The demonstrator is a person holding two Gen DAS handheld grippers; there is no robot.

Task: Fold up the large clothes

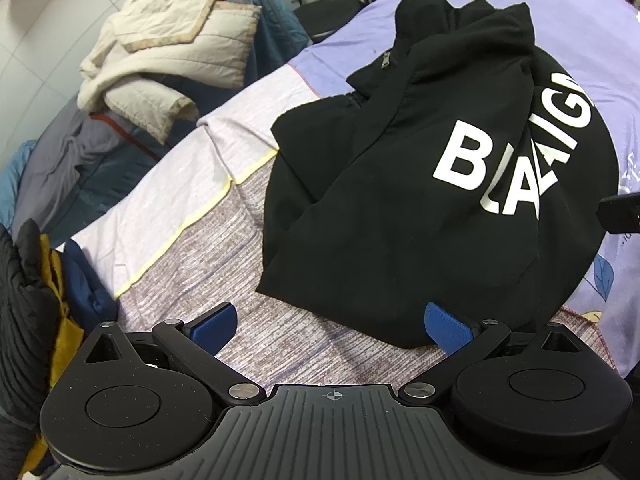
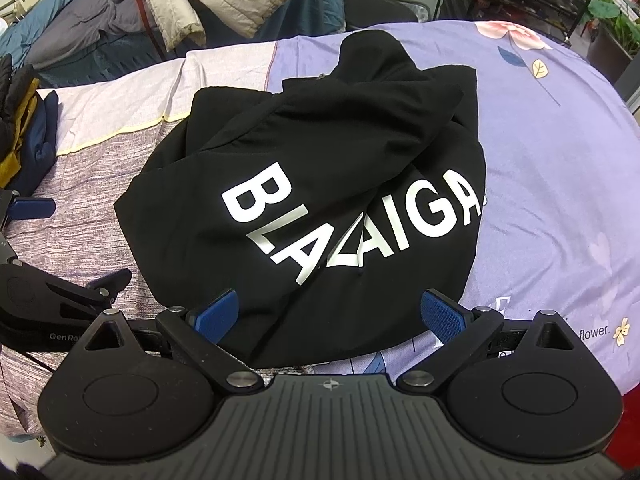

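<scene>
1. My left gripper (image 1: 332,326): blue pads (image 1: 214,326) spread wide, released, nothing between them; the right-hand pad sits just at the near hem of the hoodie (image 1: 420,184), the left-hand pad over bare bedcover (image 1: 224,240)
2. My right gripper (image 2: 332,314): pads (image 2: 442,314) likewise apart, grasping nothing; both hover over the hoodie's near edge
3. Hoodie (image 2: 320,184): black, folded into a rough bundle, white letters face up and creased across a fold; it lies in the middle of the bed, half on the striped mauve cover, half on the purple flowered sheet (image 2: 560,184); hood end points away from me
4. Sleeve folds cross the top of the bundle; a zip pull shows near the collar in the left view
5. Left gripper seen from the right view at the left margin (image 2: 32,208), beside the hoodie, apart from it
6. Far left of the bed: dark blue and yellow clothes (image 2: 28,136)
7. Beyond the bed: a cream quilted coat (image 1: 168,52) heaped on blue and grey bedding (image 1: 80,160)
</scene>
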